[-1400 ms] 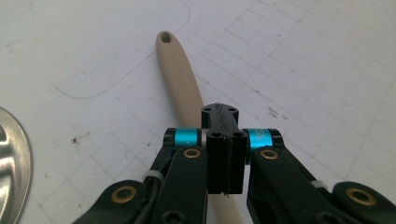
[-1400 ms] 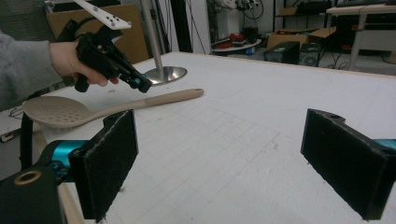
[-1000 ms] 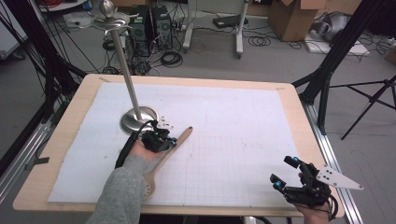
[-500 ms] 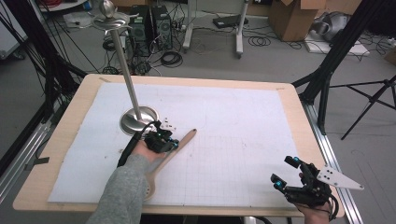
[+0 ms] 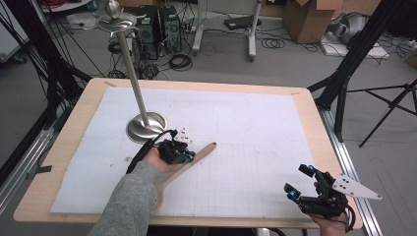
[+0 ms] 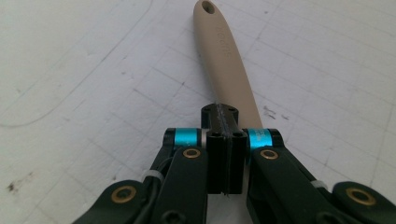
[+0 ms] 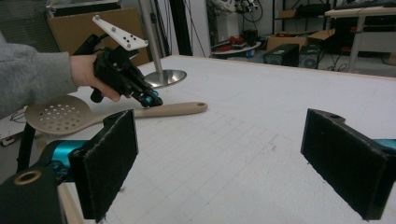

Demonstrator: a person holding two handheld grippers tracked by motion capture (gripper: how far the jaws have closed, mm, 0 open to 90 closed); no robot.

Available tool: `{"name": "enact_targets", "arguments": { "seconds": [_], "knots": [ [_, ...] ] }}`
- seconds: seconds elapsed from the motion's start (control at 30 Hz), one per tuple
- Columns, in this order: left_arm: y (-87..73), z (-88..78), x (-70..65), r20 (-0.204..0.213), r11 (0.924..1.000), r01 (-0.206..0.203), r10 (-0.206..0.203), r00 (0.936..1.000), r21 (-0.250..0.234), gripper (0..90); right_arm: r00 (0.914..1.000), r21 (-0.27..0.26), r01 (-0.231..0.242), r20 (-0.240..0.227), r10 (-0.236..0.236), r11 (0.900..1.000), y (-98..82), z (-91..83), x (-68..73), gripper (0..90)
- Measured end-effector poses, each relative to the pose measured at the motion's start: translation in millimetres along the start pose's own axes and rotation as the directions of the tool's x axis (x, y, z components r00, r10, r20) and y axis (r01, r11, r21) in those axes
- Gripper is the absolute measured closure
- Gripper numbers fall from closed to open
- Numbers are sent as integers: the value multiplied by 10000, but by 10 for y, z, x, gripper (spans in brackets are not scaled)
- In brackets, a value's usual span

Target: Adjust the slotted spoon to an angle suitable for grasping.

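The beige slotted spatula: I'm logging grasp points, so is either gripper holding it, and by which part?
The left gripper is shut on the spatula, gripping its handle about midway. The right gripper is open, holding nothing.

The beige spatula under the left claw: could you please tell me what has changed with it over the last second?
Very little. The left claw, shut on the spatula, has nudged its handle slightly, so the tip sits a touch farther right in the high view. The grip is unchanged. The right claw stays open near the table's corner, and the metal stand has not moved.
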State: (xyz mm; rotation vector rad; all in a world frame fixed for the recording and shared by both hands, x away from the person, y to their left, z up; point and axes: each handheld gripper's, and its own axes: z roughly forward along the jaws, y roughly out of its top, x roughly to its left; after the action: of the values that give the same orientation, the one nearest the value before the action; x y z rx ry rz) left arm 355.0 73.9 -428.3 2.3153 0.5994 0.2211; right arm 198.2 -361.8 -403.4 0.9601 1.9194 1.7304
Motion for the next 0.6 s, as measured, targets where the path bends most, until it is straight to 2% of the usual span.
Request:
{"name": "enact_targets", "arguments": {
  "seconds": [0.1, 0.23, 0.47, 0.53, 0.6],
  "knots": [
    [-3, 8, -5, 81, 10000, -21, 21, 10000, 5, 896, 10000, 20, -21, -15, 21, 10000, -7, 12, 3, 99],
    [1, -30, 5, -310, 9998, -161, 158, 9994, -81, 895, 10000, 39, -23, 5, 23, 10000, -12, 14, 0, 99],
    [33, -303, -46, -725, 9962, -138, 76, 9973, -860, 896, 10000, 89, 1, 36, -1, 10000, -19, 9, 4, 99],
    [57, -381, -108, -854, 9963, -148, 75, 9963, -852, 895, 10000, 128, 47, 29, -47, 9999, -20, 16, 11, 99],
    [76, -451, -193, -747, 9949, -133, 59, 9972, -996, 895, 9999, 126, 103, 19, -103, 9999, -17, 23, 18, 100]
  ]
}}
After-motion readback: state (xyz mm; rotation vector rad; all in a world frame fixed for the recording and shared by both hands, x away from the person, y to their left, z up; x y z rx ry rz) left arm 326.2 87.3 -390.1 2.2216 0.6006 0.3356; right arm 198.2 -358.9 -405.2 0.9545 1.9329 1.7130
